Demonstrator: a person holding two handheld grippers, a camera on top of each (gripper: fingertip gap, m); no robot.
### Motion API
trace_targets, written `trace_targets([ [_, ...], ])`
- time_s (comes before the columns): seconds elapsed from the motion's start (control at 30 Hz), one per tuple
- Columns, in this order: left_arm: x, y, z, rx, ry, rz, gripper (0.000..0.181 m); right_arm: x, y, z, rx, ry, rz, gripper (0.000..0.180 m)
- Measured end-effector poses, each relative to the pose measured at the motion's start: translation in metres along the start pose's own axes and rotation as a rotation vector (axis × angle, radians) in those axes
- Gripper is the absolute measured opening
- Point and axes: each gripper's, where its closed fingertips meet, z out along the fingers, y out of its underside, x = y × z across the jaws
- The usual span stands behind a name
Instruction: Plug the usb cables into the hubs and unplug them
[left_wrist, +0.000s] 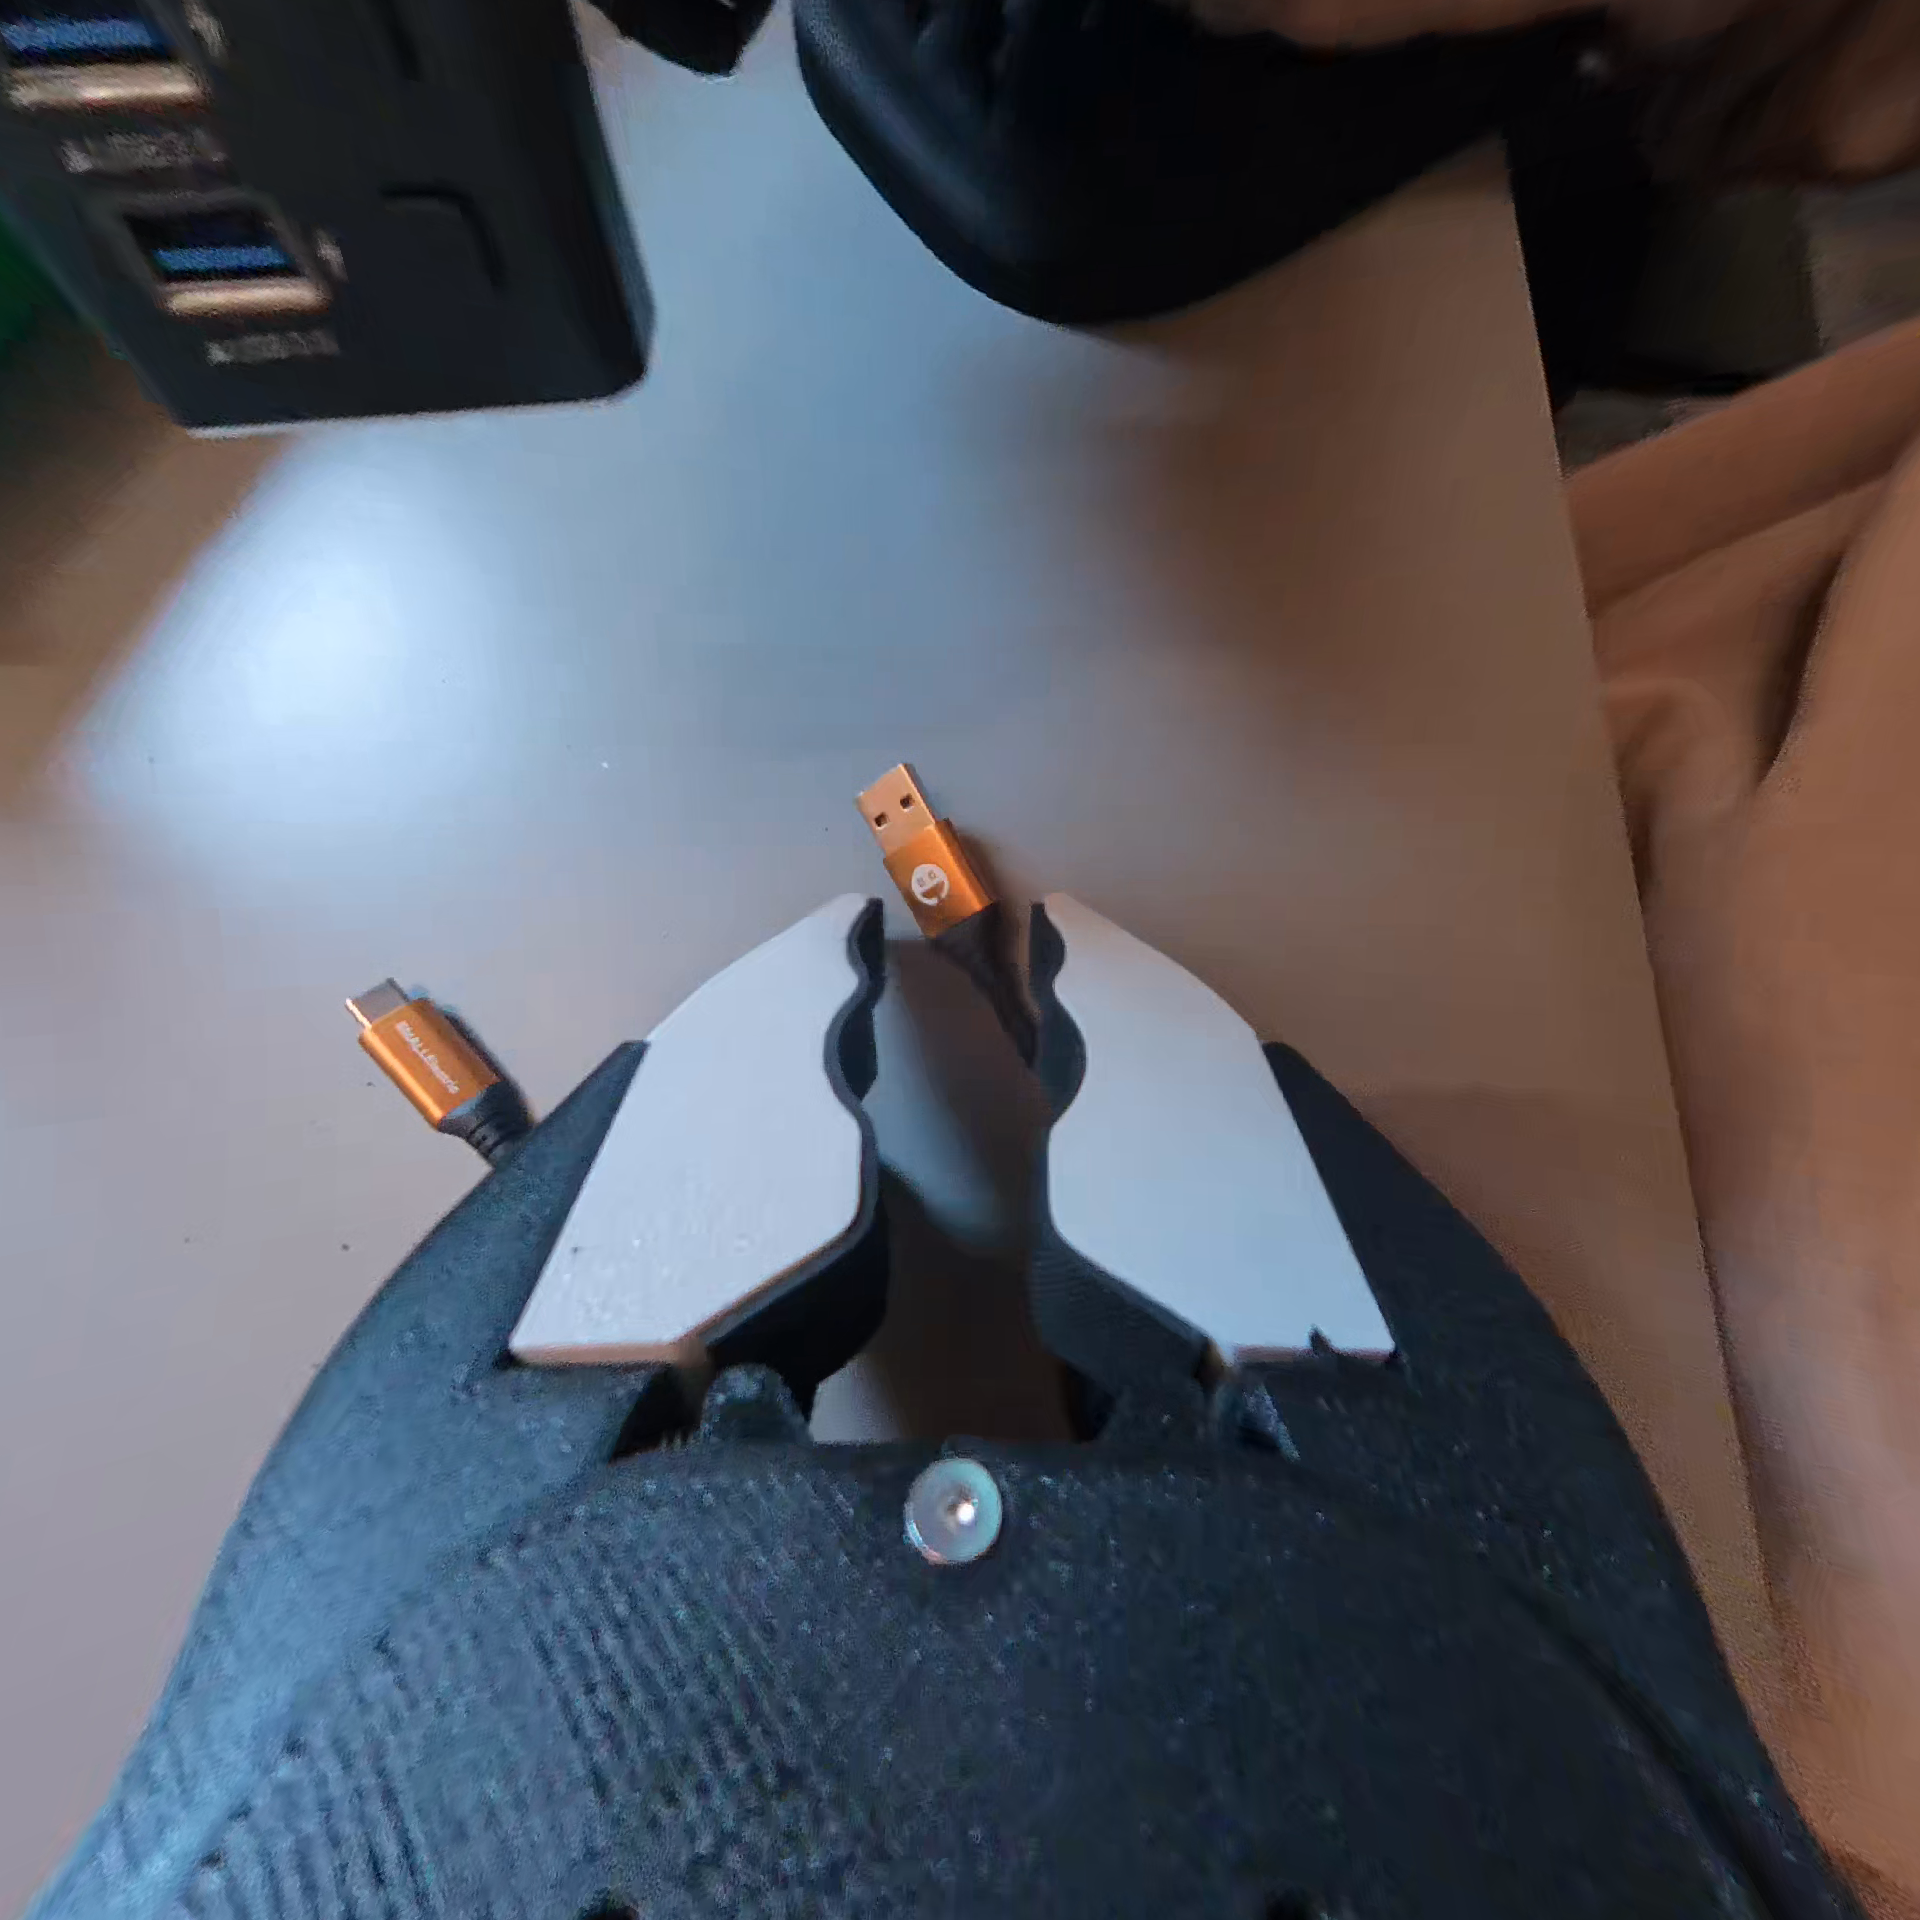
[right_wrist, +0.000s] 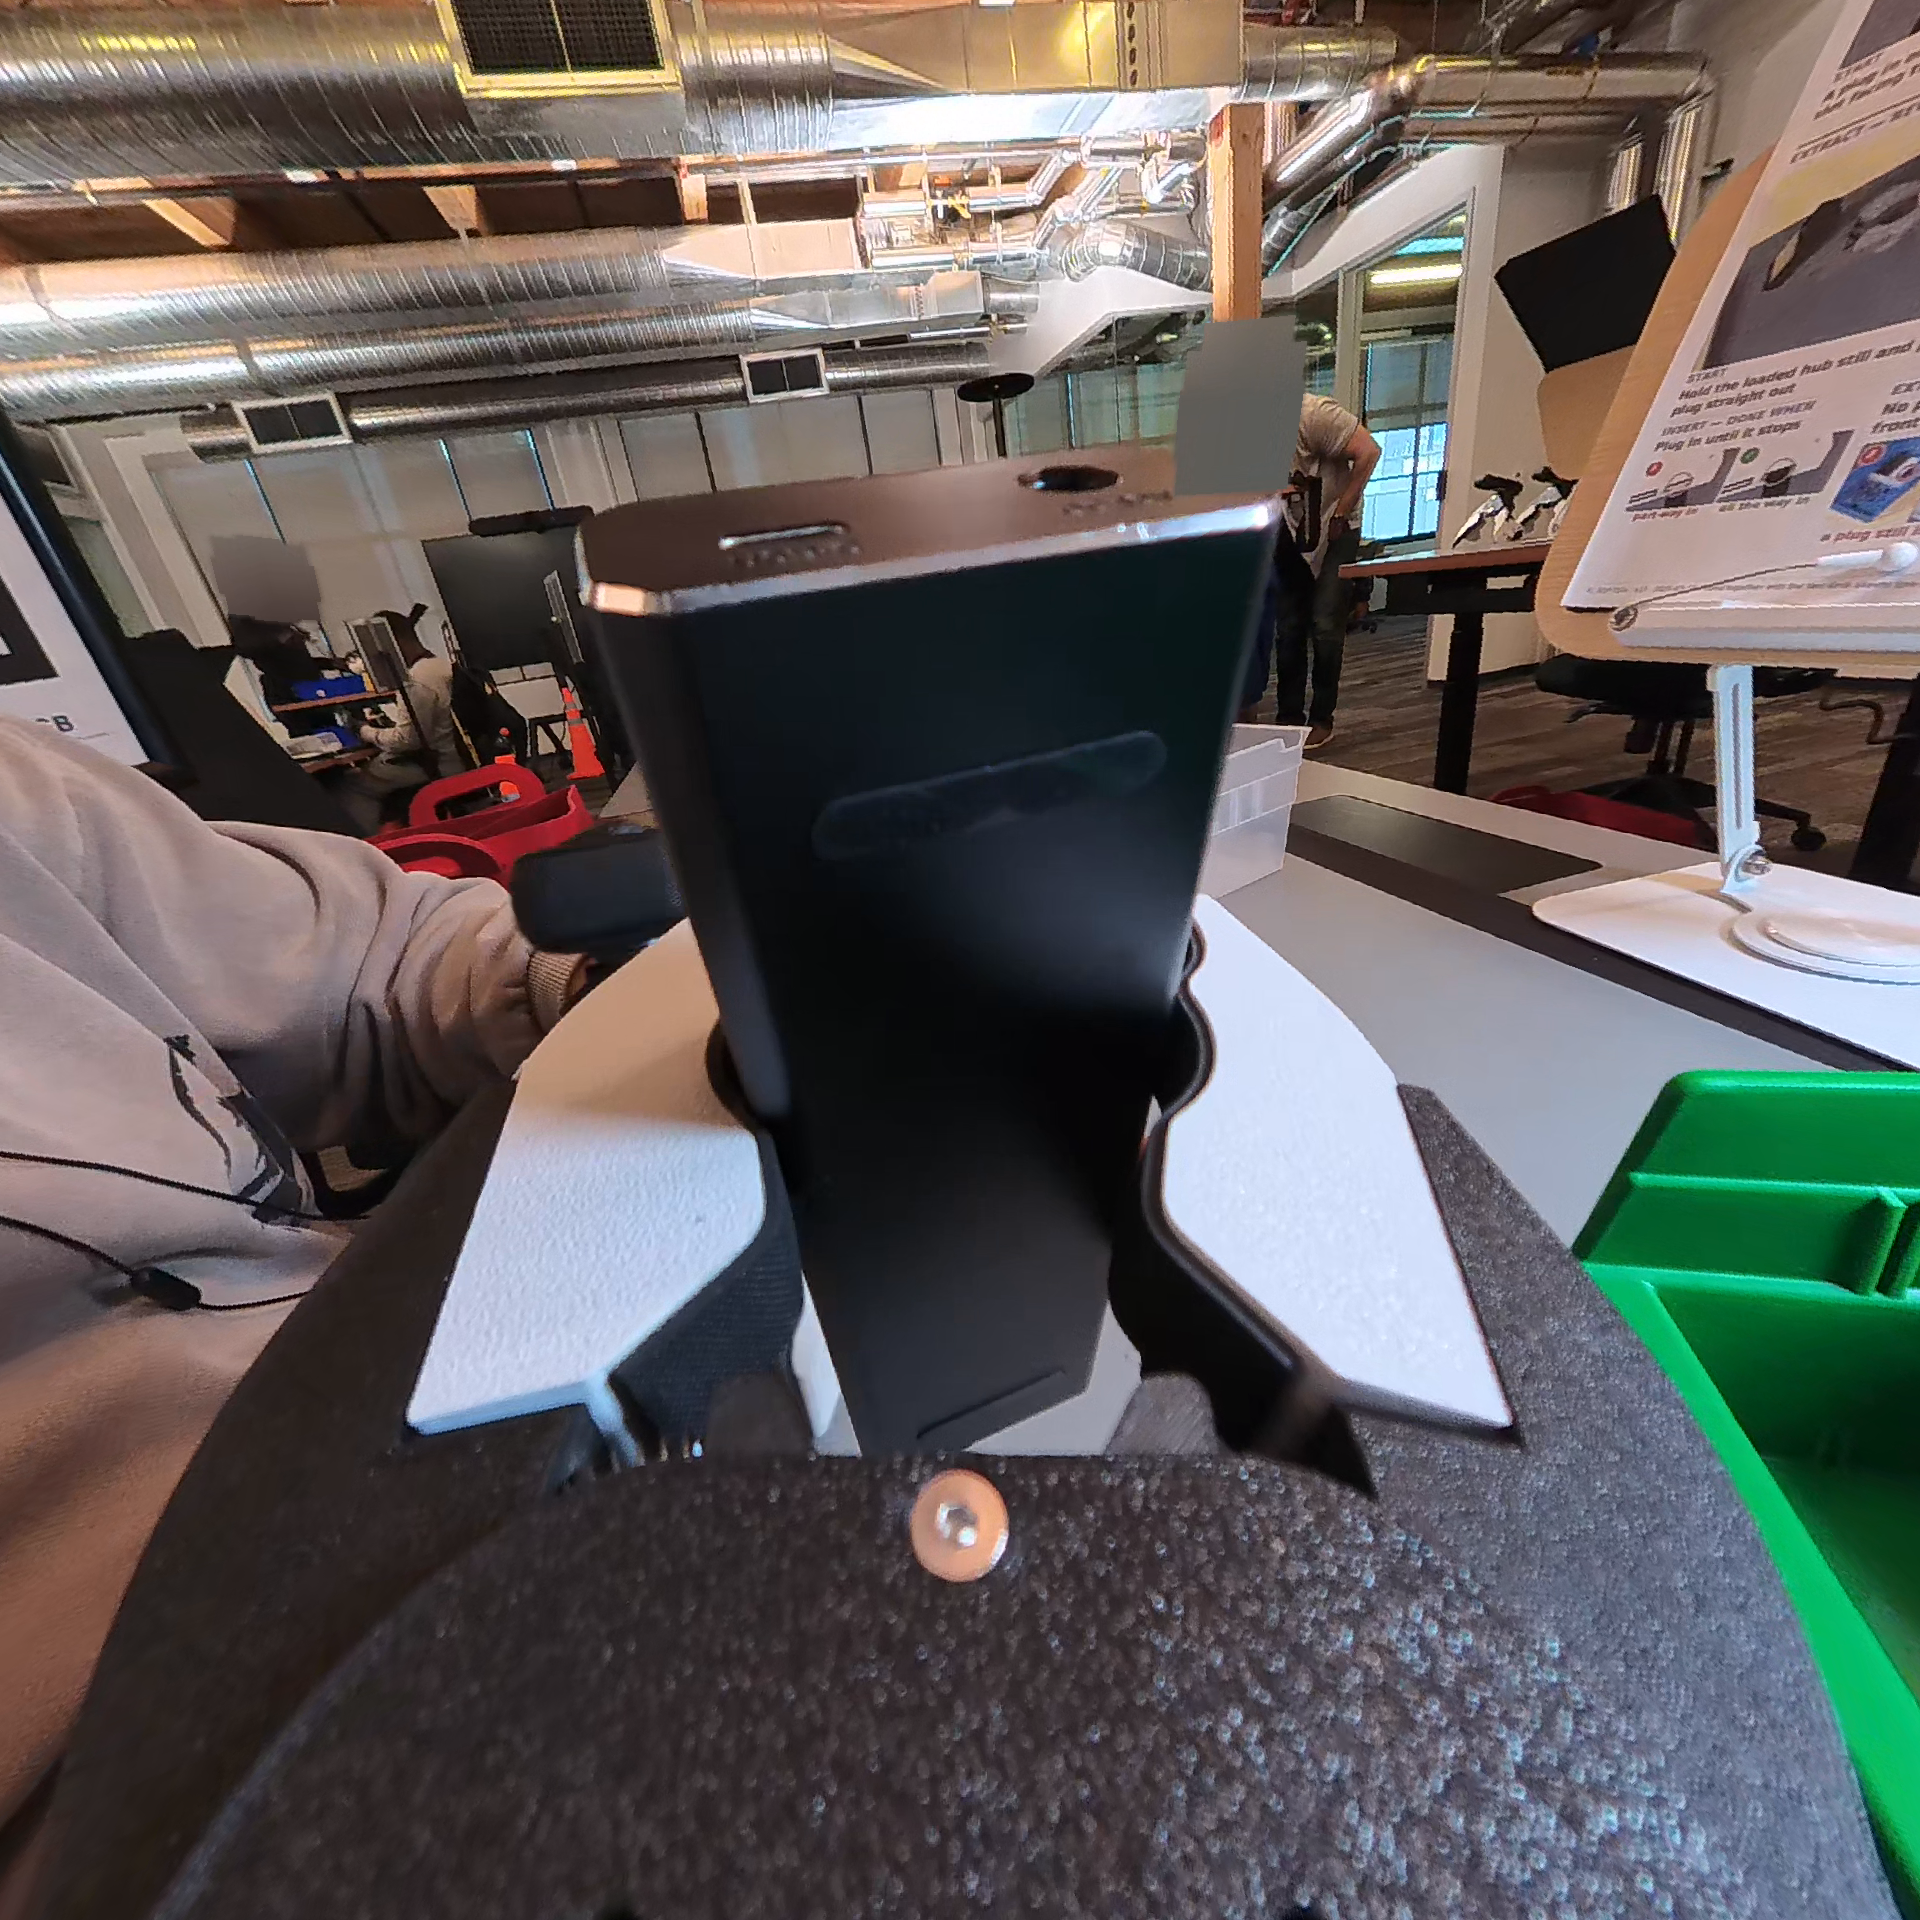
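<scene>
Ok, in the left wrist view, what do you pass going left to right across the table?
USB-C plug → USB-A plug, lying just ahead of the open left gripper → table edge → tan cloth. The black hub sits farther off, upper left.

Orange USB-A plug (left_wrist: 920, 850) unplugged, flat; black hub (right_wrist: 935, 831) upright.

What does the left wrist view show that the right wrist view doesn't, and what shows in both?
Only the left wrist view: the orange USB-A plug on the table just ahead of the left gripper, jaws apart and holding nothing, and an orange USB-C plug beside it.

Only the right wrist view: the right gripper shut on the hub, a green tray, an instruction sheet on a stand.

Both: the black hub, seen in the left wrist view at top left with its ports facing the camera.
</scene>
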Motion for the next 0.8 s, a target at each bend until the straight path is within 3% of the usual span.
trace_targets([
  [0.03, 0.001, 0.002, 0.0, -0.013, -0.011, 0.035, 0.018, 0.0, 0.0, 0.0, 0.001, 0.0, 0.001, 0.075],
  [0.13, -0.002, 0.006, -0.002, -0.032, -0.052, 0.121, 0.014, 0.0, 0.0, 0.0, 0.0, 0.003, 0.001, 0.075],
  [0.5, -0.014, -0.016, -0.038, 0.132, -0.104, 0.149, 0.011, -0.001, -0.002, -0.001, 0.012, -0.002, -0.004, 0.075],
  [0.67, -0.012, -0.049, -0.1, 0.288, -0.128, 0.186, 0.008, -0.002, -0.004, -0.001, 0.016, -0.004, -0.007, 0.075],
  [0.8, 0.002, -0.086, -0.165, 0.549, -0.023, 0.126, 0.007, 0.003, -0.004, -0.003, 0.019, 0.005, 0.007, 0.076],
])
